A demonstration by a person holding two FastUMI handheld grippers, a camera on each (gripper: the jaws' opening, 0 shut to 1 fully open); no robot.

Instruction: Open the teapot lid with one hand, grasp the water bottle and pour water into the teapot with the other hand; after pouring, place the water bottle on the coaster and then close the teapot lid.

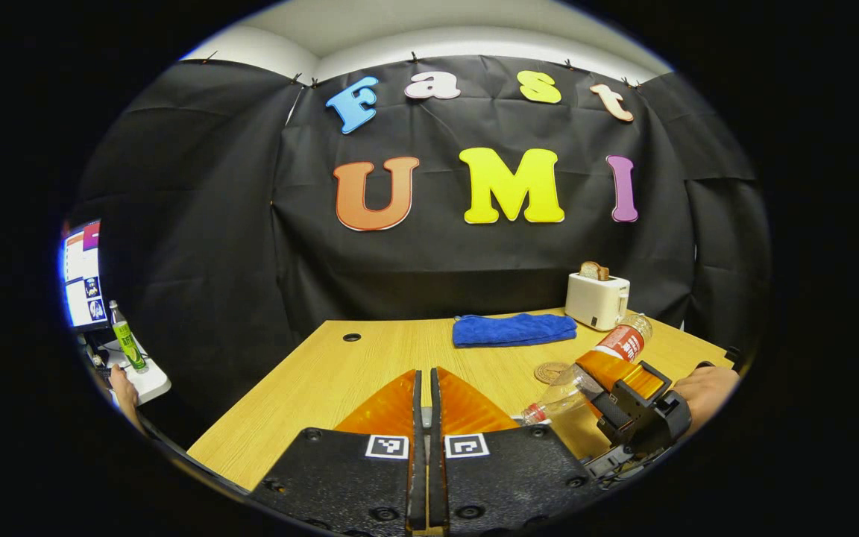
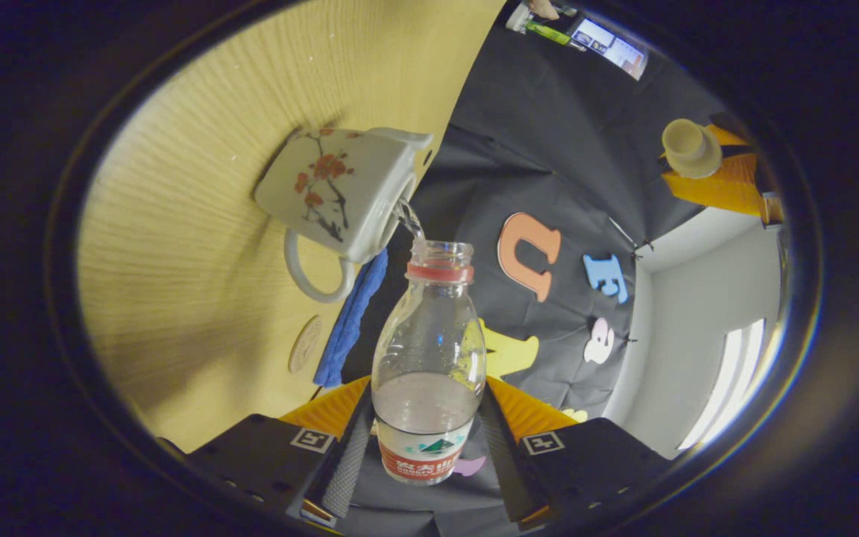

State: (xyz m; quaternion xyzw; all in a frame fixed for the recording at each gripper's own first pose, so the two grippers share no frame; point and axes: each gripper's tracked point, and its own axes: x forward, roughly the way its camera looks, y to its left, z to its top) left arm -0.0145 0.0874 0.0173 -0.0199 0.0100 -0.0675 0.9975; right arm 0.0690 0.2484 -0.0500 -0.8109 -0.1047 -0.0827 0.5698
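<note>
Right tool (image 2: 429,440) grips tilted water bottle (image 2: 428,358), stream entering teapot (image 2: 340,195); left tool (image 1: 423,388) nearly closed, lid (image 2: 690,148) pinched

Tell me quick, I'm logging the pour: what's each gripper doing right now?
Left gripper: closed on the teapot lid.
Right gripper: closed on the water bottle, pouring.

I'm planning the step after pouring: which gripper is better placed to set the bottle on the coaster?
Right. The right gripper clamps the water bottle, pouring into the teapot, with the coaster nearby; the left gripper is busy holding the lid.
</note>
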